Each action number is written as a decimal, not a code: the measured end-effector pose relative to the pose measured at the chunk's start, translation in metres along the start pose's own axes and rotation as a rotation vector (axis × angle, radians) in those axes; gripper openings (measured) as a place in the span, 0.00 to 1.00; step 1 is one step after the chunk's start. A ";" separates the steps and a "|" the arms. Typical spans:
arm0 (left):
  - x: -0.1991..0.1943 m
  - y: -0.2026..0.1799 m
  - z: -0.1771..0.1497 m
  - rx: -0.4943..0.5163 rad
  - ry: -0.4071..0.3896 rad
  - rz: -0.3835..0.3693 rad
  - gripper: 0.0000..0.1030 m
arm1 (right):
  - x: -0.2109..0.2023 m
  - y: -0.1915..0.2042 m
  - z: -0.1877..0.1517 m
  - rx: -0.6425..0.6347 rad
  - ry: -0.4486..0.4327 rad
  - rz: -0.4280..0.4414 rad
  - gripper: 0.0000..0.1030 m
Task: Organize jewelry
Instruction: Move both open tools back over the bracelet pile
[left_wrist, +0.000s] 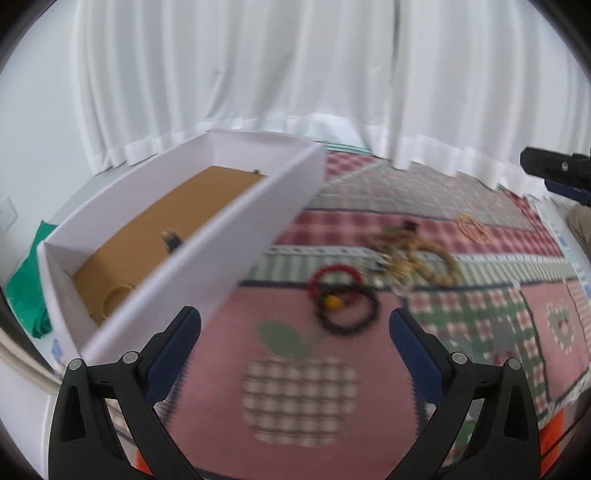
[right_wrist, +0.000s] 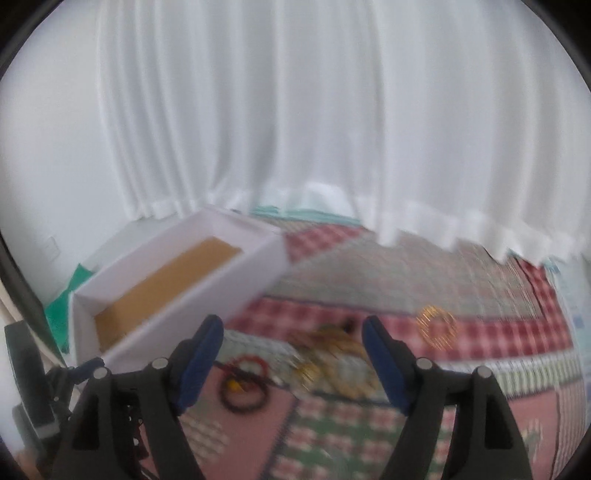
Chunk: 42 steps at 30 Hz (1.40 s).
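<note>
A white box (left_wrist: 221, 236) with a brown floor stands at the left on the quilt; a yellow ring (left_wrist: 116, 295) and a small dark piece (left_wrist: 170, 238) lie inside. A red bracelet (left_wrist: 334, 275), a black bead bracelet (left_wrist: 349, 314) and a gold pile with a braided bangle (left_wrist: 417, 258) lie on the quilt ahead of my open, empty left gripper (left_wrist: 295, 332). A thin gold hoop (left_wrist: 472, 227) lies farther right. My right gripper (right_wrist: 293, 336) is open and empty above the gold pile (right_wrist: 332, 358); the box (right_wrist: 184, 280) and the hoop (right_wrist: 436, 328) show there too, blurred.
A patchwork quilt (left_wrist: 295, 387) with an apple patch covers the surface. White curtains (left_wrist: 295, 74) hang behind. Green cloth (left_wrist: 26, 284) lies left of the box. The other gripper's body (left_wrist: 554, 173) shows at the right edge.
</note>
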<state>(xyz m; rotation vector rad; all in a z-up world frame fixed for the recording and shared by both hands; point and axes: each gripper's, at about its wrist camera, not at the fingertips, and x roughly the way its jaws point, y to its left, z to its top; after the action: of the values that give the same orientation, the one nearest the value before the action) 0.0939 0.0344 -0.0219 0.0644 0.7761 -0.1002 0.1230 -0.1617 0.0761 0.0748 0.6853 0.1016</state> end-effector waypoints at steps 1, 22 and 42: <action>0.000 -0.007 -0.006 0.001 -0.002 -0.004 0.99 | -0.003 -0.011 -0.008 0.012 0.002 -0.009 0.77; 0.044 -0.041 -0.038 0.104 0.179 -0.048 0.99 | 0.024 -0.077 -0.126 0.113 0.179 -0.041 0.85; 0.091 -0.011 0.089 0.078 0.344 -0.240 0.99 | 0.056 -0.118 -0.057 0.202 0.331 0.056 0.85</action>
<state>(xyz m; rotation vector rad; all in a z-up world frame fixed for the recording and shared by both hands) 0.2187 0.0086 -0.0226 0.0632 1.1225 -0.3538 0.1380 -0.2696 -0.0157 0.2754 1.0233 0.0988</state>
